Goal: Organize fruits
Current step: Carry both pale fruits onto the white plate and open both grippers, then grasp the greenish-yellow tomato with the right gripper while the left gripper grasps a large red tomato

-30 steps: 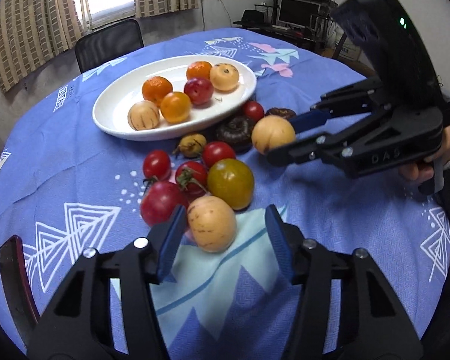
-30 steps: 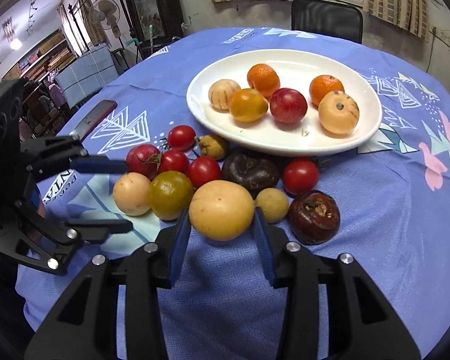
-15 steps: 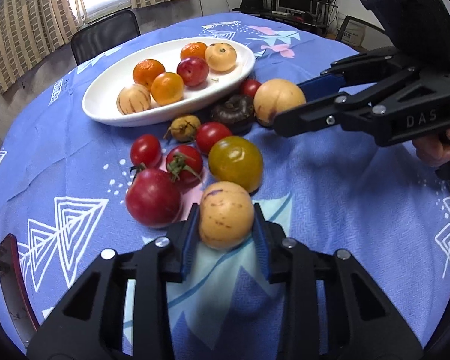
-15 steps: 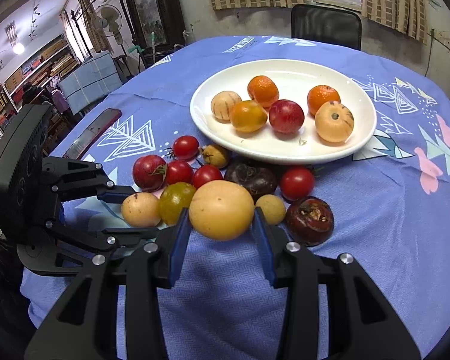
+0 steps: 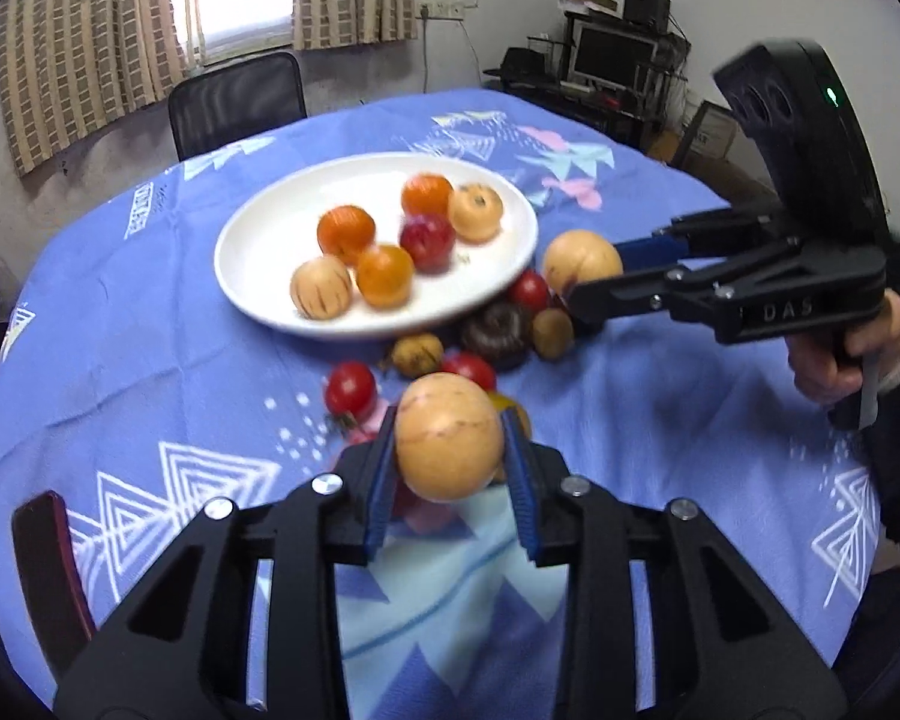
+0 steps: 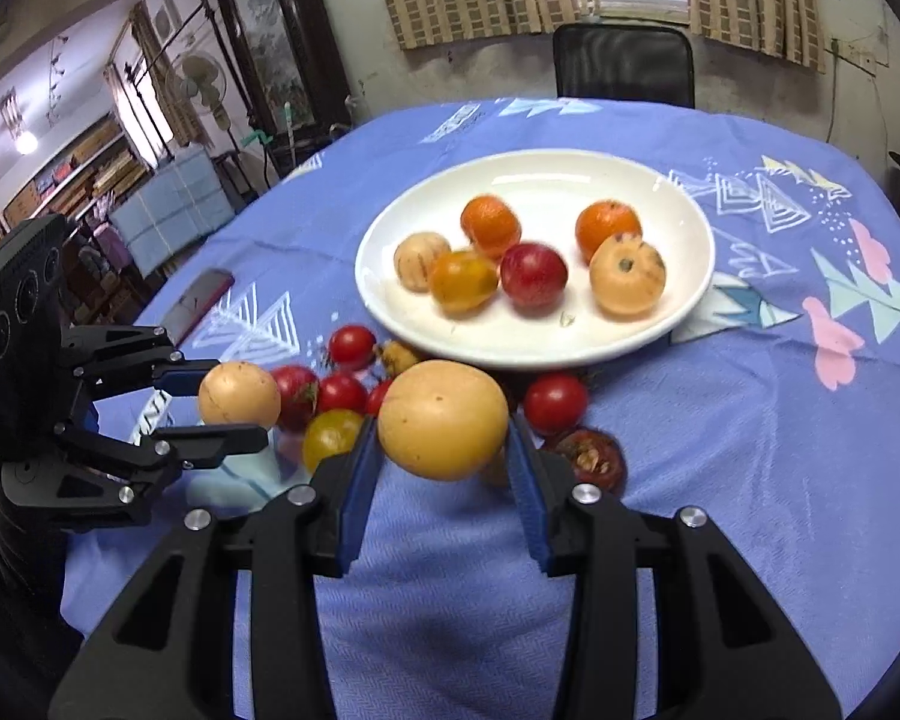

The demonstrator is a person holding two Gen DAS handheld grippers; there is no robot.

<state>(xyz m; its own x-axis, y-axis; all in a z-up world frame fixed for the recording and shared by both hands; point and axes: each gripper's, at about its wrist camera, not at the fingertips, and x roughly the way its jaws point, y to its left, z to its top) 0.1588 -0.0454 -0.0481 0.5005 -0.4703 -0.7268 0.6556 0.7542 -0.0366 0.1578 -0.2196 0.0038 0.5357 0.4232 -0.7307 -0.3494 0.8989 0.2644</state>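
My left gripper (image 5: 449, 450) is shut on a tan round fruit (image 5: 448, 437), lifted above the blue cloth; from the right wrist view this gripper (image 6: 234, 402) sits at the left with that fruit (image 6: 239, 393). A larger yellow fruit (image 6: 443, 419) is held off the table with my right gripper (image 6: 444, 450) shut on it; in the left wrist view it (image 5: 581, 258) hangs by the plate's right rim. The white plate (image 6: 684, 300) holds several fruits: oranges, a red plum, pale melons. Loose tomatoes (image 6: 555, 402) and dark fruits (image 6: 591, 459) lie before the plate.
A round table under a blue patterned cloth (image 6: 780, 450). A black chair (image 6: 624, 63) stands behind it under a curtained window. A dark red phone (image 6: 195, 303) lies at the table's left edge. A person's hand (image 5: 840, 360) grips the right tool.
Both grippers rose from the table with their fruits. The left one had closed on the tan fruit and lifted it; the right one carried the yellow fruit closer to the plate.
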